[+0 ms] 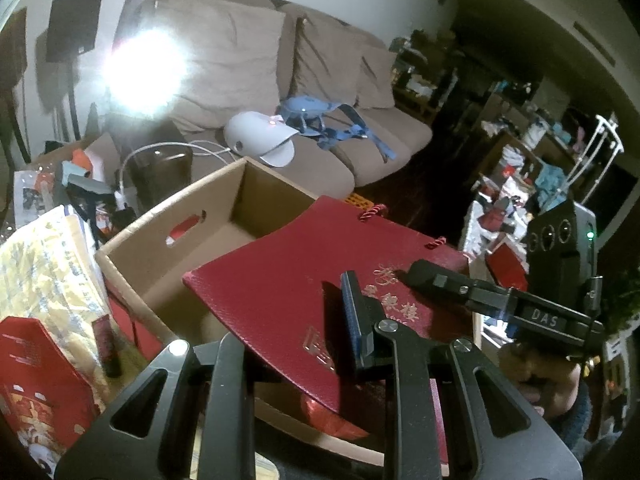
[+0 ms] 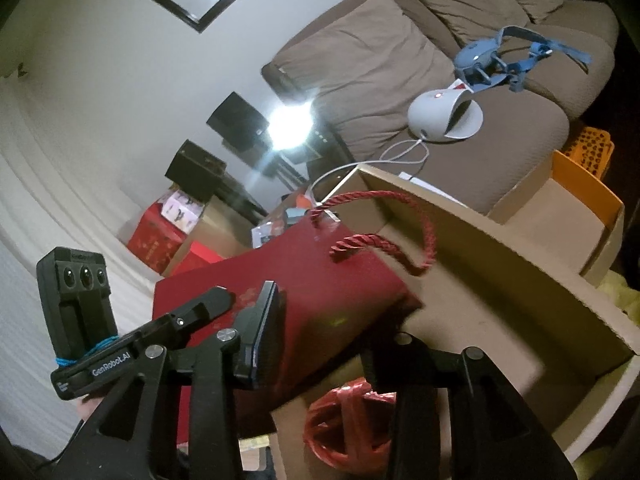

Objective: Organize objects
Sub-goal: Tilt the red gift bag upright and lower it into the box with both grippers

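I have a red paper gift bag [image 1: 288,300], folded flat, lying tilted over the open top of a cardboard box [image 1: 160,240], its twisted red rope handles [image 2: 384,240] pointing towards the sofa [image 1: 320,80] beyond. My left tool [image 1: 292,332] is clenched on the bag's near edge: one blue-padded finger lies on top of the red face, the other is hidden under it. My right tool [image 2: 316,340] straddles the bag's side edge; one pad [image 2: 264,336] sits on the upper face, the far finger is tucked out of sight below, and I cannot tell whether it presses or merely brackets the sheet.

I'd judge the bag light, stiff enough across its creased panels to hold flat, yet apt to bow or crease if pinched at one corner only. The textured laminate looks a little slick, so a deep bite over the folded edge seems safer than a fingertip nip. The rope handles are floppy and would swing the bag; I'd leave them alone. A second bundle of red cord [image 2: 344,424] lies in the box's near corner under the bag, so I'd lower the bag level to avoid snagging it
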Tool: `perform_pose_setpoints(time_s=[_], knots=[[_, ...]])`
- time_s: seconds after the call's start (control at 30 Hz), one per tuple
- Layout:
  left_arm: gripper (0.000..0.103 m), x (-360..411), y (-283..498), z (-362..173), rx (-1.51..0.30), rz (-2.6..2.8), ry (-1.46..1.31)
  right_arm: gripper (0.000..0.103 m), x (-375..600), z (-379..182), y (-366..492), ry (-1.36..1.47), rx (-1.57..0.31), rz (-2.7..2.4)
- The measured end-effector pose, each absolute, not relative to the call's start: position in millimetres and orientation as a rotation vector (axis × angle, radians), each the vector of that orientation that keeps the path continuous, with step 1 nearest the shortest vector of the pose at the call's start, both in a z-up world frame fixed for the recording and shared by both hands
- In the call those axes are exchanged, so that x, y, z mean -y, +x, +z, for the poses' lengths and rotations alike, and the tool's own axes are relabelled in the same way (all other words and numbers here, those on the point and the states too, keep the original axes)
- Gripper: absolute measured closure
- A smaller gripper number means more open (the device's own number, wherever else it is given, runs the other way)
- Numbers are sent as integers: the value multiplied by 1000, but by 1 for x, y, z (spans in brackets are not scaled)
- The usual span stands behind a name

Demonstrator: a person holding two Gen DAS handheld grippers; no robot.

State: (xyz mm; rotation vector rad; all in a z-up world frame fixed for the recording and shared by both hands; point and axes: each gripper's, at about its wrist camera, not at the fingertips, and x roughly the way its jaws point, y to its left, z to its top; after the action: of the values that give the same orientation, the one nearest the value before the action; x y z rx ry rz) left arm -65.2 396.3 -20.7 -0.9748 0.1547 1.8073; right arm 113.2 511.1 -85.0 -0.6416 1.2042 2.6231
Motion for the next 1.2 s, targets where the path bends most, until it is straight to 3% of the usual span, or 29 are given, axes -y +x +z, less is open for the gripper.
perform_pose_setpoints(time_s=[0.6, 1.2], knots=[[82, -393, -73, -21, -132, 1786, -974, 66, -520, -88, 116, -641, -1210, 2609], [82, -397, -73, -30, -167, 1808, -1004, 74, -512, -90, 111, -701, -1043, 2593]])
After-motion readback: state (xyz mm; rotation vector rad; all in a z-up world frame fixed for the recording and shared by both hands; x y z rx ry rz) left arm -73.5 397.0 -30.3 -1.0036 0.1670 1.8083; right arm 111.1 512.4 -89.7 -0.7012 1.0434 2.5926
